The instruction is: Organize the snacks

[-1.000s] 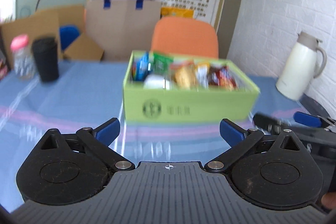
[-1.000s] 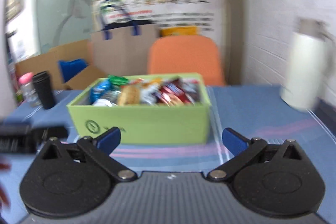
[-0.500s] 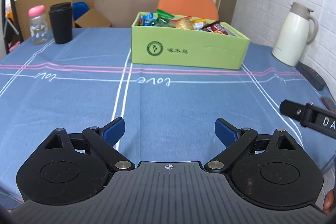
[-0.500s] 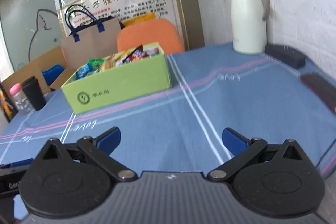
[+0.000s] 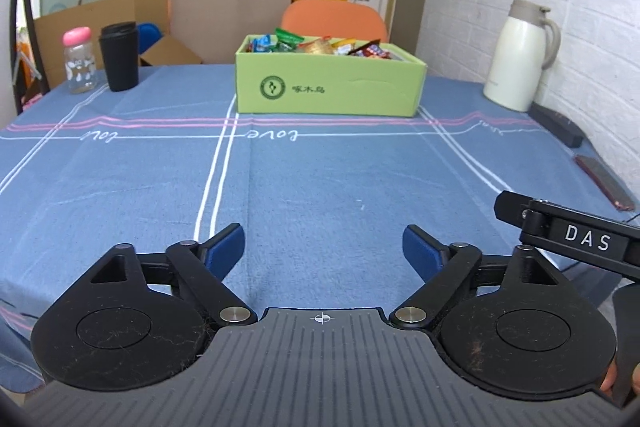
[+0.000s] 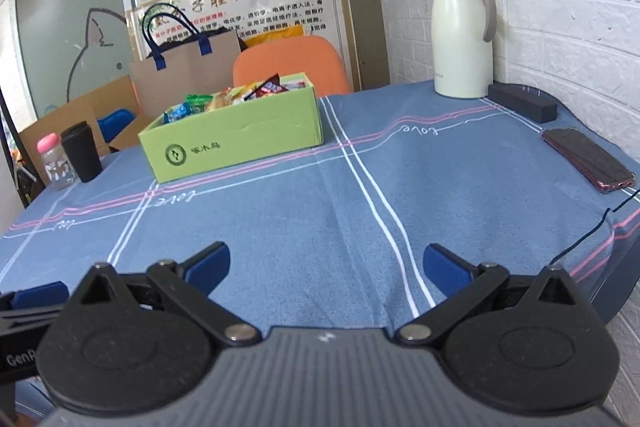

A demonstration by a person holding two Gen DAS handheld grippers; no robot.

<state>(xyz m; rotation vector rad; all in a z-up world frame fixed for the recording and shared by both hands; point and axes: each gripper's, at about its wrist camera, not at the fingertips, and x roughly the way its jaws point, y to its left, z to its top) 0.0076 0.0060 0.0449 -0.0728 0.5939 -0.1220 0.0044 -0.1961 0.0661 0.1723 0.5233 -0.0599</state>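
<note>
1. Green cardboard box (image 5: 328,89) full of wrapped snacks (image 5: 316,46) stands at the far side of the tabletop (image 5: 320,179), well apart from both grippers.
2. Blue cloth with white and pink lines and the word "love" covers the tabletop.
3. Left gripper (image 5: 323,247) hovers low over the near part of the cloth; its jaws are closing, with only bare cloth between the blue pads and nothing held.
4. Right gripper (image 6: 326,263) hovers over the near edge too, jaws spread wide and holding nothing; the box lies ahead of it and to the left.
5. In the left wrist view, part of the right gripper's black body, lettered "DAS", shows at the right edge, just beside the left one.
6. To the left of the box stand a black cup (image 5: 119,55) and, just beside it, a clear bottle with a pink cap (image 5: 79,61).
7. A white thermos jug (image 6: 464,35) stands at the far right corner by the brick wall, with a dark flat case (image 6: 522,103) next to it.
8. A phone (image 6: 588,159) lies flat near the right edge of the tabletop.
9. Behind the tabletop are an orange chair (image 5: 334,17) and a brown paper bag with blue handles (image 5: 230,7).
</note>
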